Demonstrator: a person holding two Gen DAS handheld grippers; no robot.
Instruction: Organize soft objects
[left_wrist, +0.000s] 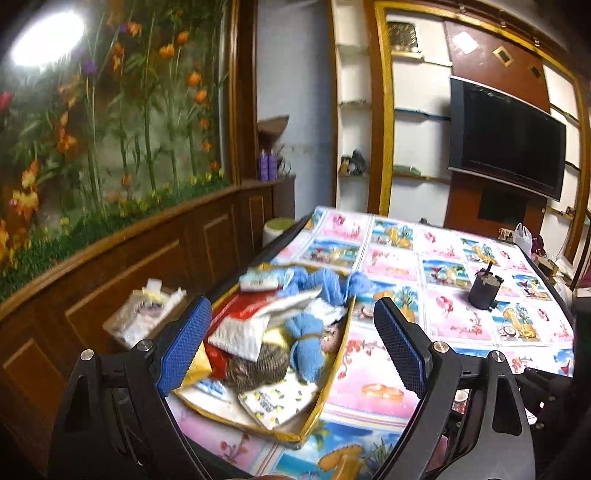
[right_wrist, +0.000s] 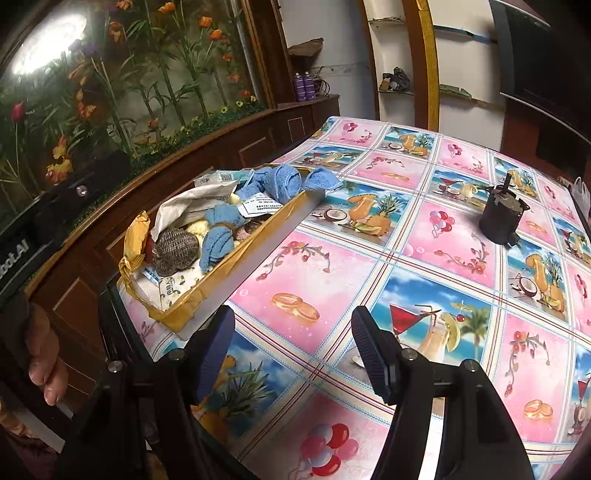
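Between the blue pads of the left tongs (left_wrist: 291, 345) lies open air — the jaws stand wide apart, gripping nothing, hovering above the near end of a shallow yellow-edged box (left_wrist: 334, 373). Inside that box the soft things are heaped: a rolled blue towel (left_wrist: 306, 345) near the middle, a grey-brown knitted ball (left_wrist: 258, 369) at its 8 o'clock, a white padded packet (left_wrist: 242, 334) at 10 o'clock, more blue cloth (left_wrist: 325, 280) at the far end toward 12, and a lemon-print cloth (left_wrist: 277, 400) at the near end toward 6.

The right tongs (right_wrist: 291, 349) are likewise released, jaws parted with nothing between them, held over bare patterned surface (right_wrist: 369, 229). From them the box (right_wrist: 236, 254) sits at 10 o'clock, along the surface's left edge, its side wall facing the tongs. A dark cylindrical pot (right_wrist: 504, 218) stands alone at 2 o'clock, well apart from the box.

At the far left of the right wrist view, a hand (right_wrist: 44, 354) grips the other tool's black body. Beyond the surface at 11 o'clock runs a flower-painted wall panel (right_wrist: 122, 81); a dark television (left_wrist: 506, 144) hangs at 1 o'clock in the left wrist view.
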